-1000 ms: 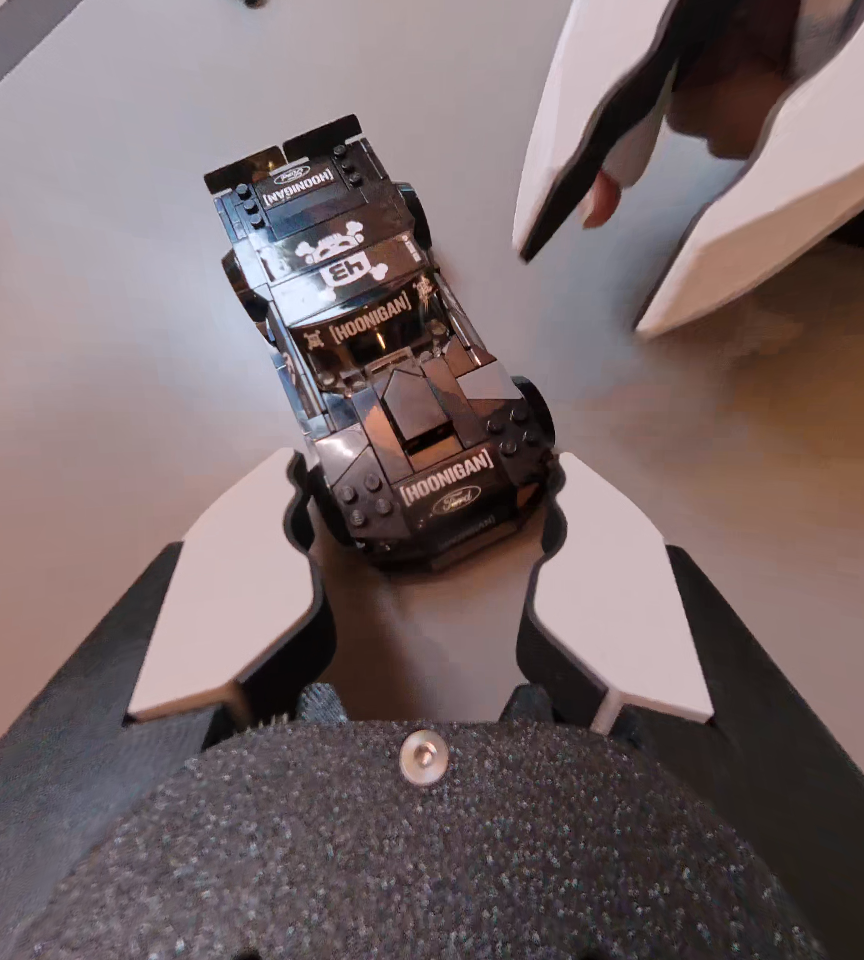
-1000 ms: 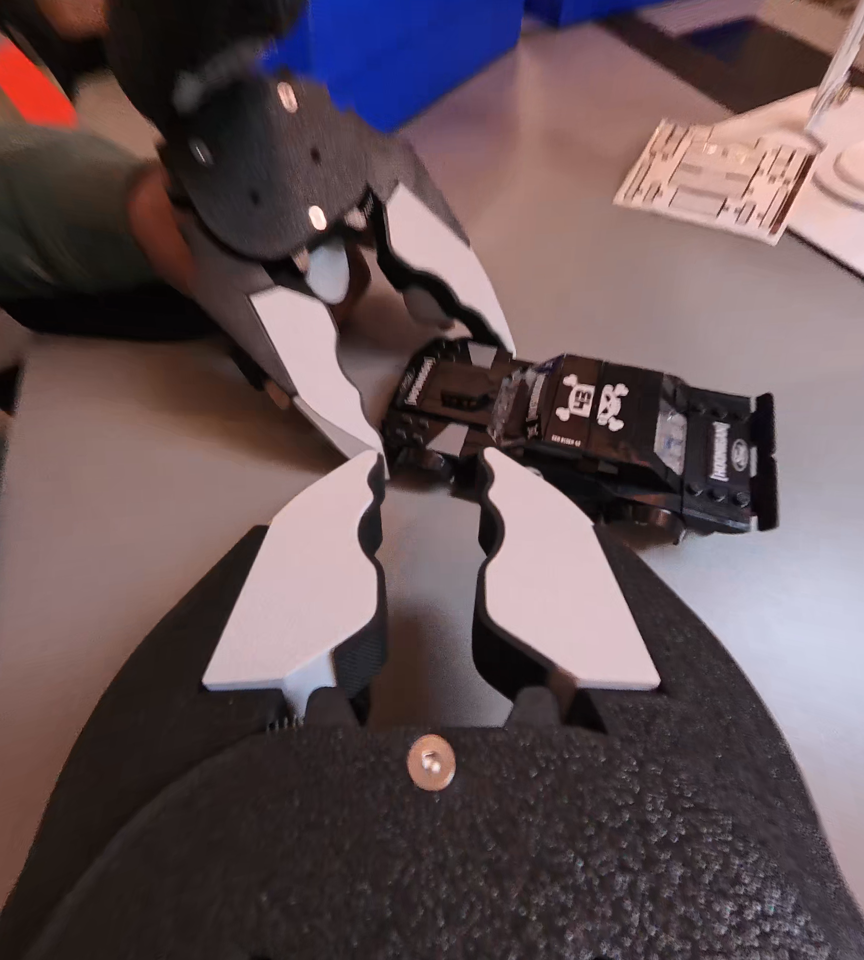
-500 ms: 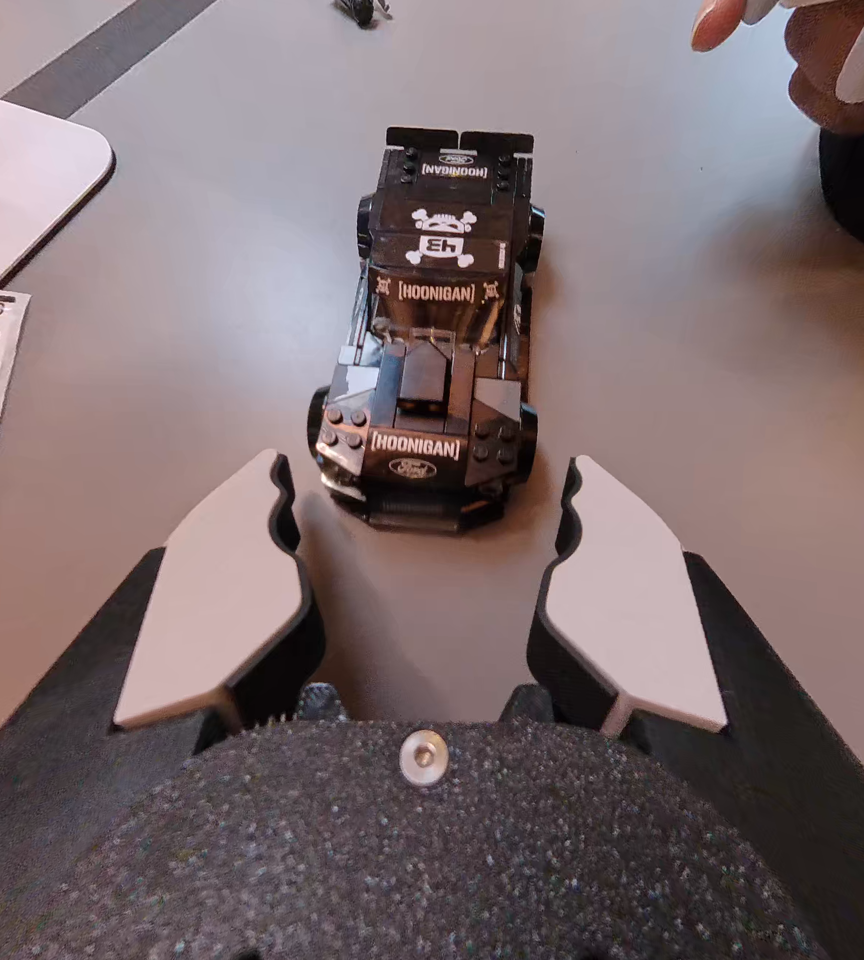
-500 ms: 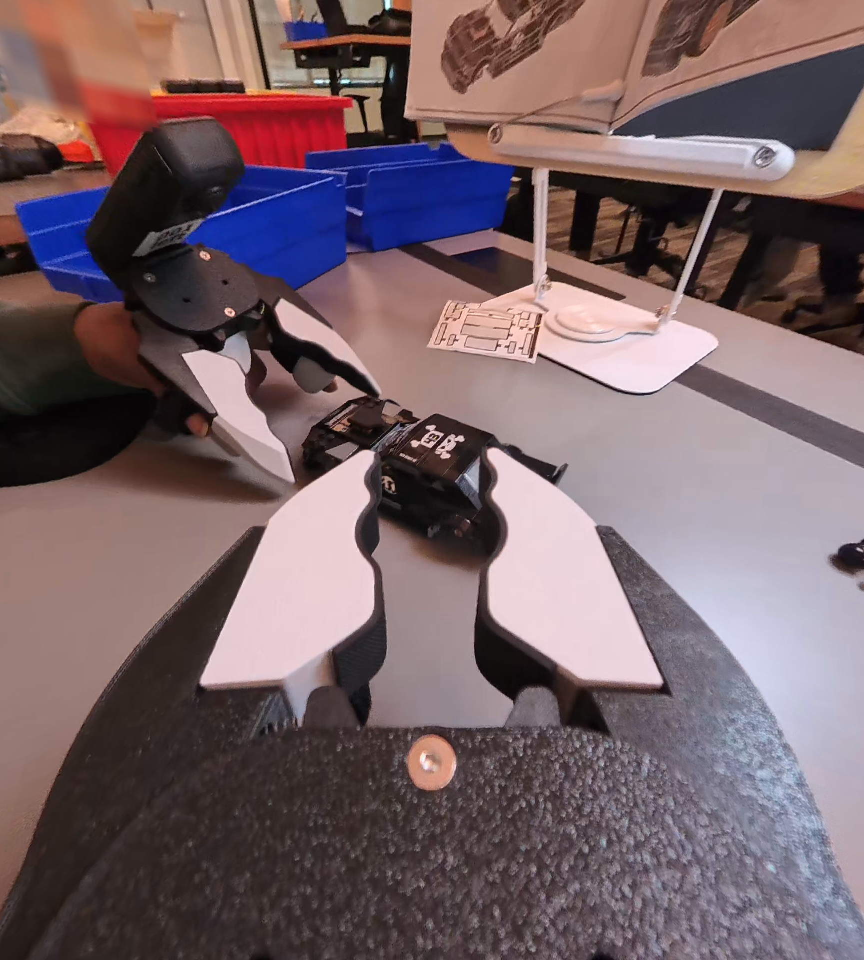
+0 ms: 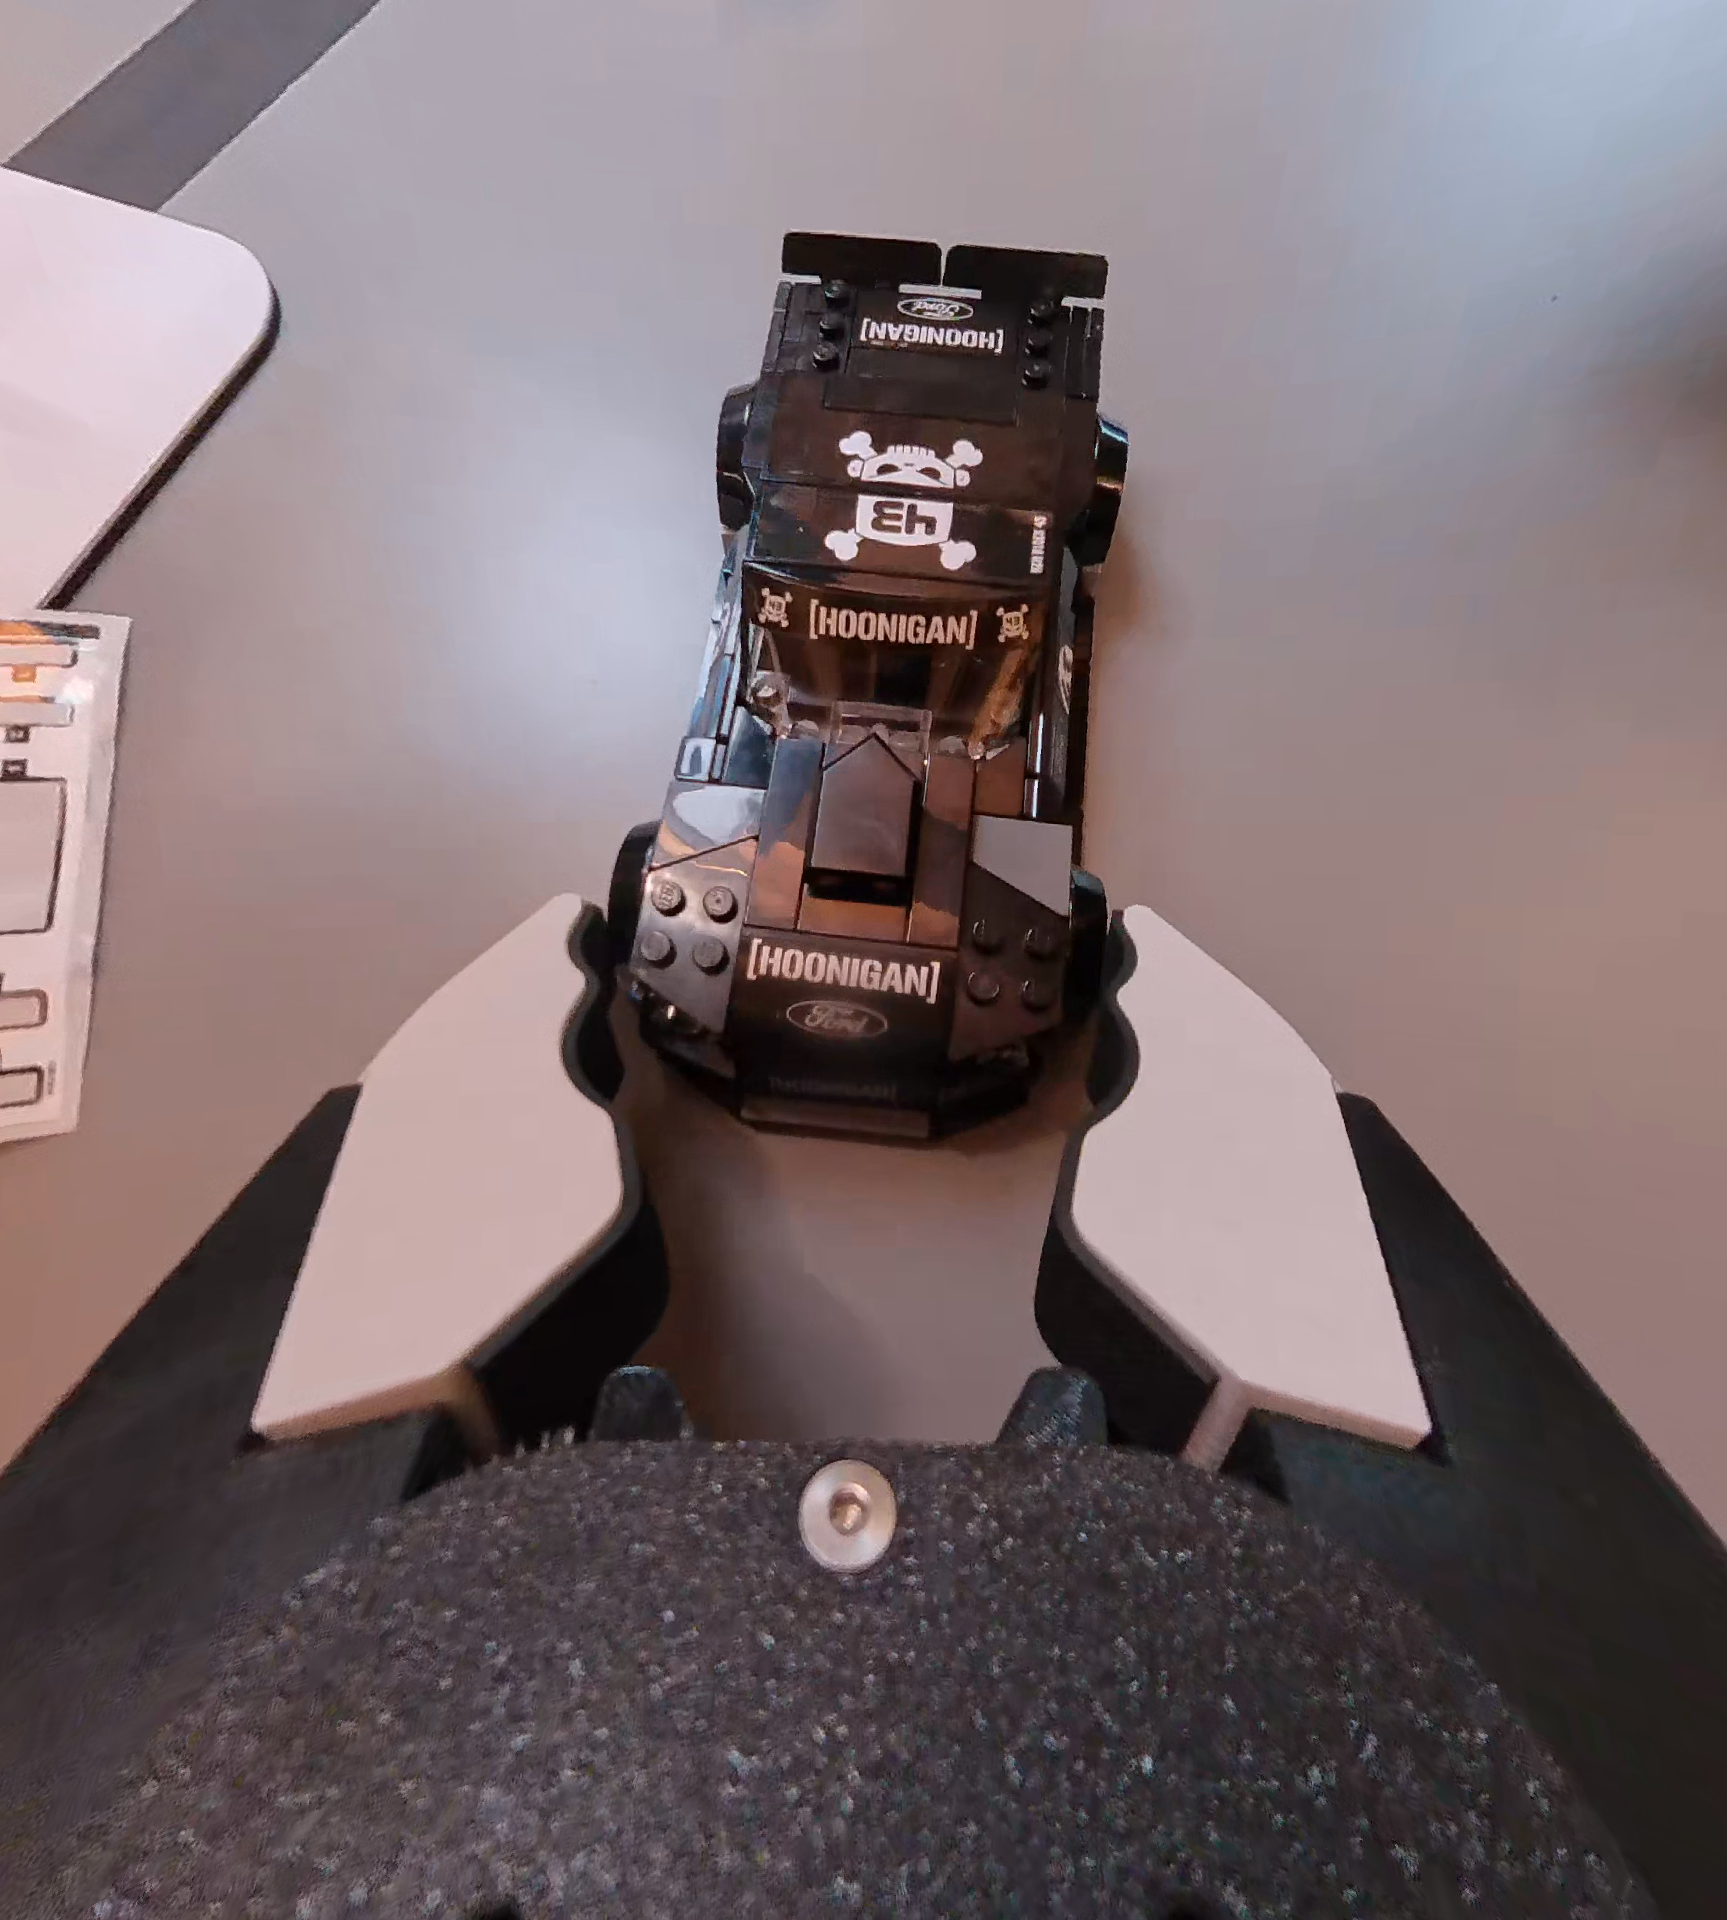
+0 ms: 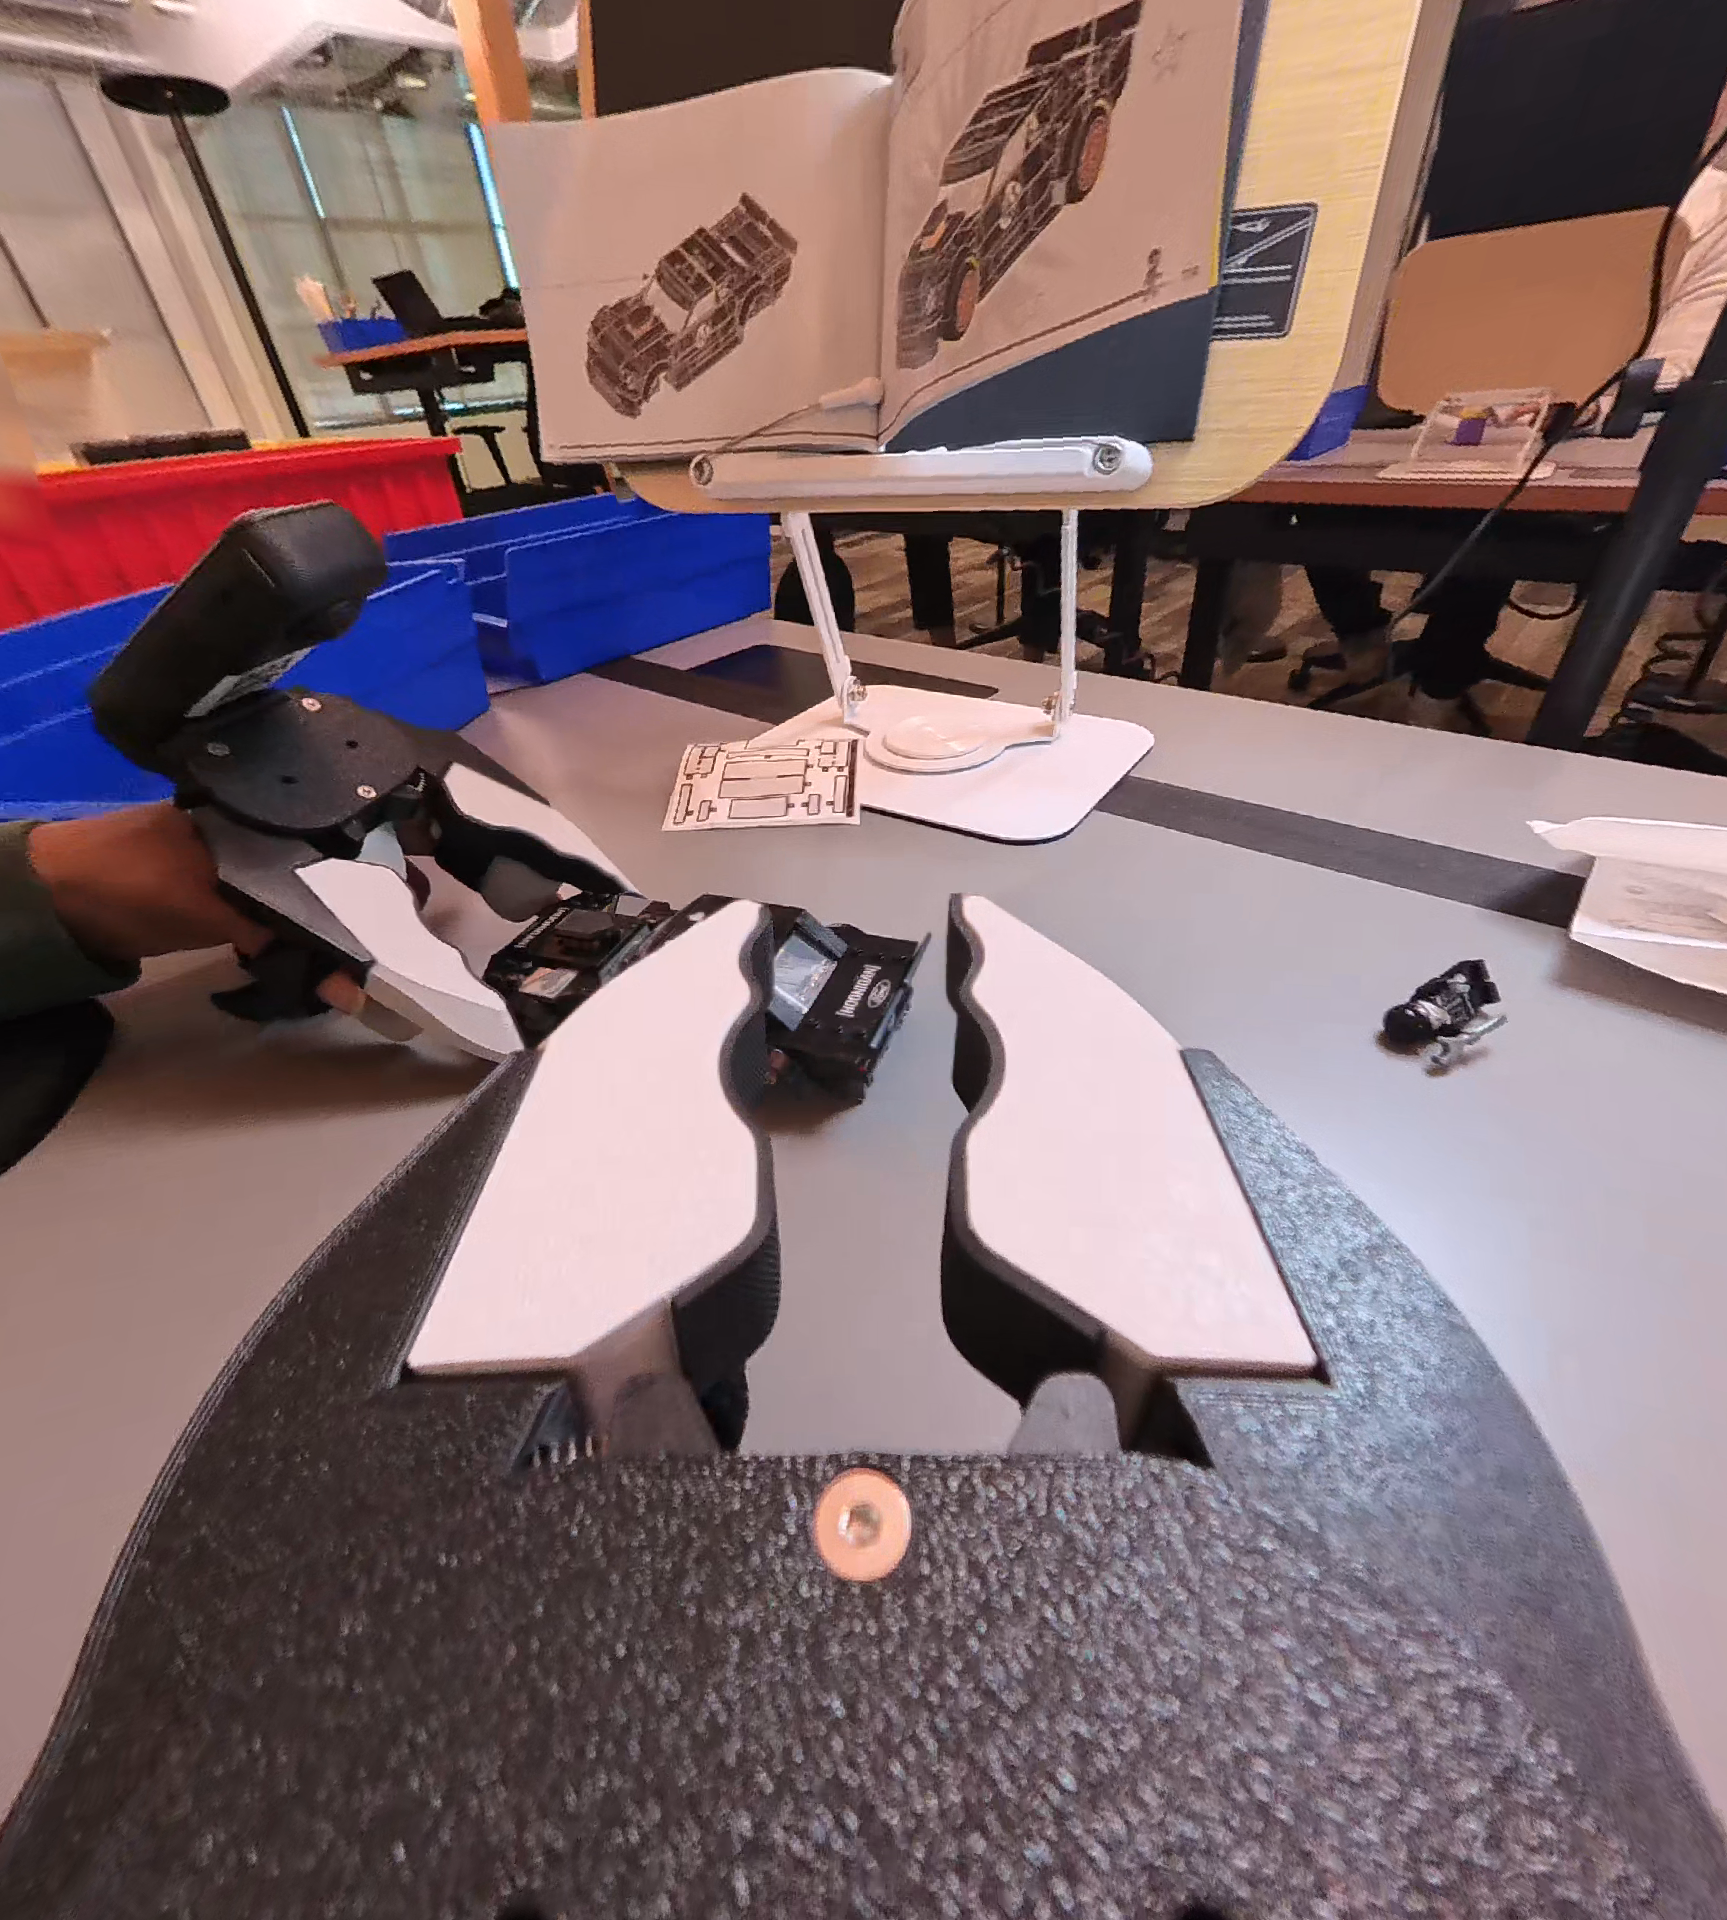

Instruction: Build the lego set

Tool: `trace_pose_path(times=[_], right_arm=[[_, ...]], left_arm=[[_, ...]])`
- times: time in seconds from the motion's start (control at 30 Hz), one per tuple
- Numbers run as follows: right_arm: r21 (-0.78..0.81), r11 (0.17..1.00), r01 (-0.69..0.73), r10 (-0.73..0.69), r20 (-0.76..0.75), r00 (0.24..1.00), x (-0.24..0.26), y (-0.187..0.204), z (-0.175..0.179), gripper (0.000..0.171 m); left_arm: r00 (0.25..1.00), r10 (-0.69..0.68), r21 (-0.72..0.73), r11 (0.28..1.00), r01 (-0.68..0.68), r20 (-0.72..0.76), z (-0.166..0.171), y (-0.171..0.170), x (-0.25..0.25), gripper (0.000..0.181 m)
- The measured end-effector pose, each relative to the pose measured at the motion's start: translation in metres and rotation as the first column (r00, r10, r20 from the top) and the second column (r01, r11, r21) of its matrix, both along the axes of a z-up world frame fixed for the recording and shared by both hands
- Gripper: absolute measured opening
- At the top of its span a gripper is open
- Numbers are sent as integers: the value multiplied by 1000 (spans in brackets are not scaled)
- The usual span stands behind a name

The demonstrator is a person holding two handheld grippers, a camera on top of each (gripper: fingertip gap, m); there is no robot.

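In the centre of the left wrist view the black car [image 5: 900,665] stands on the grey table [image 5: 423,416], its front between the spread fingers of the left gripper [image 5: 851,935], while the right gripper [image 6: 854,914] hangs unclenched, holding nothing.

My left tool [image 5: 854,961] has moved forward over the counter [image 5: 485,436] since half a second ago: its tips now flank the nose of the black lego car [image 5: 900,686], where a gap lay before. My right tool [image 6: 859,940] has lifted off the car and drawn back, and its fingers have spread wider apart.
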State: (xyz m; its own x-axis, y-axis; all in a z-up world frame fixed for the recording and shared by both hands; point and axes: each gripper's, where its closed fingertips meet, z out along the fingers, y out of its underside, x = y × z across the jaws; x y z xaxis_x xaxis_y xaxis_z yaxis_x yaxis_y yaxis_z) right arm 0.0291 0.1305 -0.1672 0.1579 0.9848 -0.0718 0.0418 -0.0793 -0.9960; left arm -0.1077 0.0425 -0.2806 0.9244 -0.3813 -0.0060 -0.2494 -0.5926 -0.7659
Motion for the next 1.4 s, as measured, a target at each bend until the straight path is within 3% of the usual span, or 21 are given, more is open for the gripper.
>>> trace_pose_path(times=[0.2,0.3,0.43,0.5,0.57,0.6,0.63,0.67,0.77,0.9,1.1,1.4], right_arm=[[0,1000,28,-28,32,999,-1,3,-9,33],[14,999,44,-44,44,998,-3,5,-11,34],[38,996,76,-78,47,996,-5,10,-12,34],[57,993,102,-105,51,993,-6,16,-13,34],[75,989,128,-132,54,990,-8,24,-13,34],[87,987,137,-143,56,988,-7,28,-12,30],[103,985,140,-146,56,988,-7,31,-11,8],[116,983,145,-152,52,987,-6,34,-8,0],[148,967,208,-213,19,977,-9,55,5,0],[164,947,278,-276,-37,961,-27,78,20,0],[192,959,207,-206,-27,978,-65,72,13,0],[265,958,109,-118,15,993,-66,37,3,0]], left_arm=[[995,-98,7,995,98,-5,1,1,-4,89],[996,-81,94,992,79,21,14,-1,-6,106],[997,-14,232,973,-5,80,42,-10,-13,98],[996,24,330,942,-53,89,63,-13,-18,69],[995,69,461,883,-92,67,93,-17,-24,0],[992,101,525,842,-128,80,109,-20,-27,0],[986,124,553,816,-166,113,122,-22,-30,0],[977,151,580,787,-210,149,133,-24,-34,0],[946,228,619,715,-324,231,149,-31,-49,0],[907,350,635,651,-416,234,150,-39,-74,0],[889,394,614,649,-449,233,136,-40,-87,0],[909,370,600,689,-407,192,126,-30,-79,0]])
